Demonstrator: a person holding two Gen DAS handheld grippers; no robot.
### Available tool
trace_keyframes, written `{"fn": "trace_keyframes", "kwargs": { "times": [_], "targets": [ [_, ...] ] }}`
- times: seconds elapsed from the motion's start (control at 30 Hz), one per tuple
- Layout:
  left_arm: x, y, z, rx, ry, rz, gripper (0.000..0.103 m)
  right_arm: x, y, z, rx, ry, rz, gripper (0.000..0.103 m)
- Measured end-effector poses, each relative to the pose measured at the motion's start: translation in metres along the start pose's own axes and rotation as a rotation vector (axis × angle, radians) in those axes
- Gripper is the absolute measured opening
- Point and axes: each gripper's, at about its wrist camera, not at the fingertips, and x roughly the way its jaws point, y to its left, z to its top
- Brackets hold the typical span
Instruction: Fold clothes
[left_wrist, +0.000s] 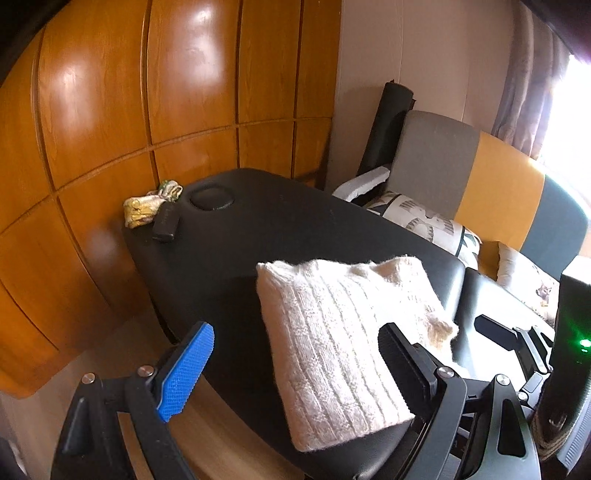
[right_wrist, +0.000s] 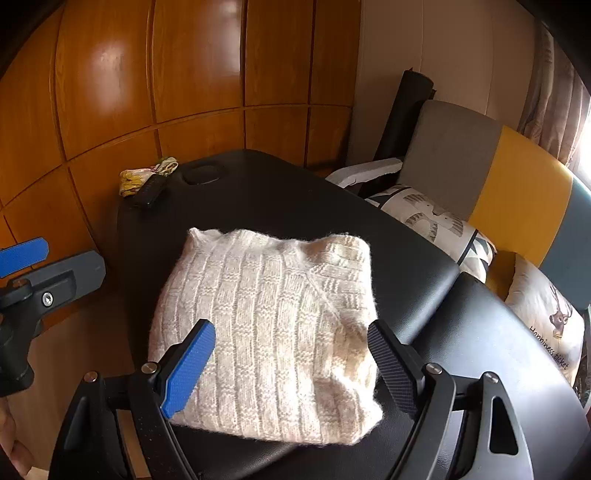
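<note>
Cream ribbed knit sweater lies folded square on black table, both grippers spread

text: "Happiness ticket" | on: deer-print cushion | side: right edge

Black padded table, round recess at 12 o'clock end. On it: folded cream knit sweater, centre; black remote and patterned cloth bundle, 11 o'clock corner.

Glossy wood-panelled wall, beige wall, sofa, bright curtained window.
</note>
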Motion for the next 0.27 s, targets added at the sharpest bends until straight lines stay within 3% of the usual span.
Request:
{"fn": "trace_keyframes", "kwargs": {
  "times": [0.27],
  "targets": [
    [0.0026,-0.0001,-0.0014,0.011,-0.013,0.010,0.087,0.0053,-0.0054,-0.0057,0.010,0.023,0.002,0.086]
  ]
}}
